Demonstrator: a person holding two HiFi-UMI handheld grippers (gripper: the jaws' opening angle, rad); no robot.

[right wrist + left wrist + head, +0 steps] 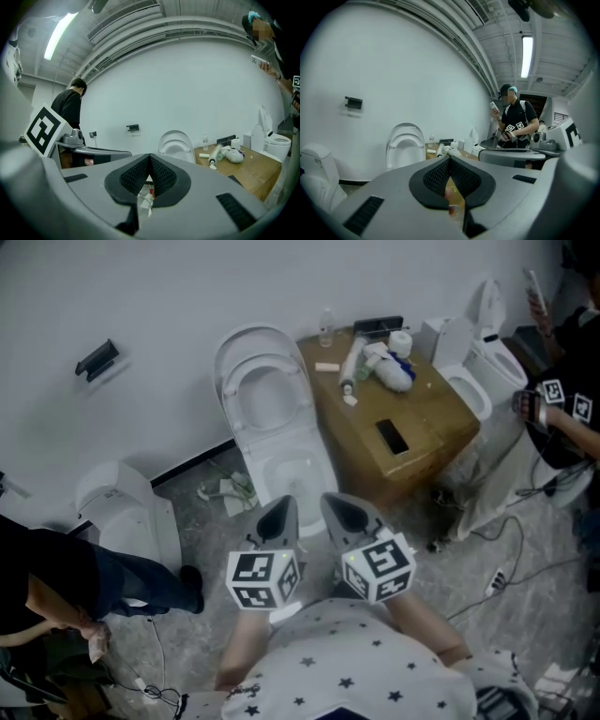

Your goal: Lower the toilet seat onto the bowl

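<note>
Left gripper [280, 509] and right gripper [343, 508], both clenched empty, hover before toilet bowl [323, 472]; toilet seat [268, 363] upright behind bowl.

Toilet seat [265, 381] up against the wall at twelve o'clock, bowl [291, 474] before it, worktop [431, 427] alongside at two o'clock, bottle [325, 329] on its far edge, left tool [281, 512] and right tool [339, 507] side by side at six o'clock.
</note>
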